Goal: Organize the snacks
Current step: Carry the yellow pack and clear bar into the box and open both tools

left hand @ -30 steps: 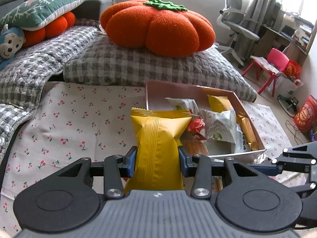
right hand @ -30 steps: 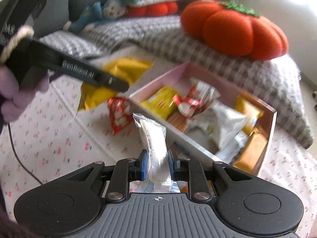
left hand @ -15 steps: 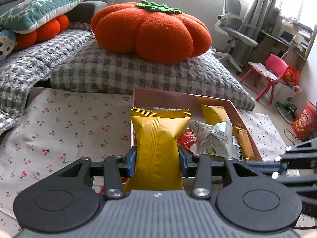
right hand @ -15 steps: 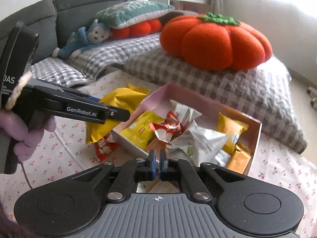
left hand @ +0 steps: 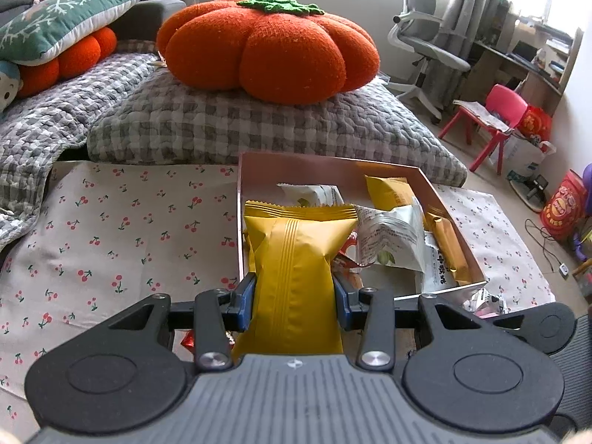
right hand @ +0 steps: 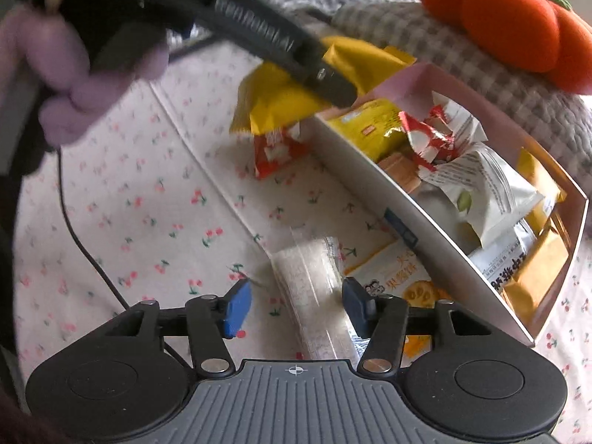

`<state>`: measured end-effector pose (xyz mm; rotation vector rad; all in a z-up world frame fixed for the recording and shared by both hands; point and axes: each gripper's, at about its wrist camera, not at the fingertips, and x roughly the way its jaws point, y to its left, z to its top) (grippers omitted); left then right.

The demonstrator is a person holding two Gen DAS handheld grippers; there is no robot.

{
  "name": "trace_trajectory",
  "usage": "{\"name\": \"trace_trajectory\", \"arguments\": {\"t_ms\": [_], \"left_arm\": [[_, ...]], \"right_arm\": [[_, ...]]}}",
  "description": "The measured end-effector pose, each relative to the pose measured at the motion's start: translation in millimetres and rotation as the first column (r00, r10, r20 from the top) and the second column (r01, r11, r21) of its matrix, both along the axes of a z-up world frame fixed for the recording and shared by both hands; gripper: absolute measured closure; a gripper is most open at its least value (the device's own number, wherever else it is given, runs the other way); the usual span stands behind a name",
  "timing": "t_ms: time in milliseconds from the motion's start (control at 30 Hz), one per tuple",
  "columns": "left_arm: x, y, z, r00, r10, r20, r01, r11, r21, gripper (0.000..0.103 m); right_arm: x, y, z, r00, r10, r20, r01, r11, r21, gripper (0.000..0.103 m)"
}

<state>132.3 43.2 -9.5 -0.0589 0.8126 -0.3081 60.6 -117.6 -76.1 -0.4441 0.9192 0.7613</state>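
My left gripper [left hand: 295, 298] is shut on a yellow snack packet [left hand: 296, 259], held upright above the near left corner of the pink box [left hand: 333, 159]. Several packets fill the box [right hand: 370, 170]. In the right wrist view the yellow packet [right hand: 281, 96] hangs from the left gripper by the box's corner. My right gripper [right hand: 296, 309] is low over the cherry-print cloth [right hand: 148, 203], its jaws opening. A clear wrapped snack [right hand: 310, 288] lies flat between them, and neither pad touches it.
A red packet [right hand: 275, 151] and an orange-and-white packet [right hand: 392, 273] lie on the cloth outside the box. An orange pumpkin cushion [left hand: 270, 44] sits on a grey checked pillow [left hand: 259, 129] behind the box. A gloved hand [right hand: 85, 74] grips the left tool.
The right gripper held the clear snack a second ago; now it is lower, its jaws are apart and the snack lies on the cloth. The left gripper keeps the yellow packet.
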Motion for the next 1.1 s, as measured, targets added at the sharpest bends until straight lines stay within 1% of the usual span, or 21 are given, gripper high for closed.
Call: {"name": "trace_trajectory", "arguments": {"t_ms": [67, 133, 167, 200, 233, 267, 300, 433, 533, 600, 700, 767, 800, 900, 1000, 1100], "left_arm": [[-1.5, -0.1, 0.6, 1.000, -0.003, 0.000, 0.003, 1.000, 0.005, 0.064], [-3.7, 0.5, 1.2, 1.000, -0.008, 0.000, 0.008, 1.000, 0.011, 0.064], [-4.4, 0.9, 1.6, 1.000, -0.010, 0.000, 0.010, 1.000, 0.015, 0.064], [-5.3, 1.5, 1.8, 1.000, -0.011, -0.001, 0.011, 1.000, 0.020, 0.064], [-6.2, 2.1, 2.2, 1.000, -0.011, -0.001, 0.011, 1.000, 0.023, 0.064], [-7.0, 2.9, 2.4, 1.000, -0.010, -0.003, 0.010, 1.000, 0.025, 0.064], [-7.9, 3.7, 2.9, 1.000, -0.008, -0.004, 0.008, 1.000, 0.027, 0.064], [-11.1, 7.5, 6.2, 1.000, -0.002, 0.004, 0.002, 1.000, 0.026, 0.064], [-11.2, 9.7, 8.4, 1.000, 0.009, 0.009, -0.009, 1.000, 0.015, 0.064], [-8.7, 9.3, 10.0, 1.000, 0.013, 0.014, -0.013, 1.000, 0.014, 0.064], [-1.2, 4.9, 10.8, 0.999, 0.014, 0.033, -0.015, 0.999, 0.032, 0.064], [7.2, 1.7, 8.9, 0.999, 0.019, 0.029, -0.020, 0.999, 0.036, 0.064], [12.0, -0.2, 6.9, 1.000, 0.021, 0.021, -0.022, 0.999, 0.032, 0.064], [27.0, -6.6, 0.1, 1.000, 0.027, 0.008, -0.027, 0.999, 0.044, 0.064], [40.8, -13.1, -5.6, 1.000, 0.028, 0.009, -0.029, 0.997, 0.073, 0.064], [53.7, -20.0, -11.4, 1.000, 0.025, 0.004, -0.025, 0.994, 0.103, 0.064]], "right_arm": [[-0.6, 3.2, -5.3, 1.000, -0.001, 0.014, 0.002, 1.000, -0.031, 0.048], [-1.1, 4.2, -11.1, 1.000, -0.005, 0.030, 0.007, 0.998, -0.064, 0.052], [-0.8, 3.4, -11.0, 1.000, -0.009, 0.028, 0.011, 0.999, -0.049, 0.065], [-0.3, 2.3, -10.1, 1.000, -0.015, 0.016, 0.015, 0.999, -0.034, 0.076], [0.0, 2.7, -8.8, 1.000, -0.023, 0.016, 0.024, 0.999, -0.035, 0.080], [-0.7, 3.5, -7.4, 0.999, -0.031, 0.037, 0.033, 0.998, -0.047, 0.083], [-1.0, 3.8, -5.6, 0.998, -0.032, 0.047, 0.035, 0.998, -0.052, 0.084], [-4.5, 0.7, 7.5, 0.997, -0.044, 0.062, 0.044, 0.999, -0.013, 0.085], [-6.7, -3.4, 26.0, 0.995, -0.048, 0.088, 0.046, 0.999, 0.029, 0.085], [-6.5, -6.4, 39.5, 0.992, -0.056, 0.115, 0.050, 0.997, 0.054, 0.085], [-2.6, -11.2, 59.7, 0.983, -0.065, 0.169, 0.052, 0.996, 0.078, 0.085], [5.6, -15.5, 72.5, 0.975, -0.073, 0.209, 0.055, 0.995, 0.088, 0.085], [9.9, -16.9, 76.4, 0.972, -0.070, 0.225, 0.053, 0.995, 0.082, 0.085], [29.9, -15.4, 76.2, 0.966, -0.048, 0.253, 0.049, 0.999, 0.003, 0.085], [49.9, -12.2, 67.6, 0.965, -0.017, 0.260, 0.039, 0.996, -0.081, 0.085], [63.5, -12.8, 59.3, 0.967, 0.003, 0.253, 0.027, 0.993, -0.114, 0.085]]}}
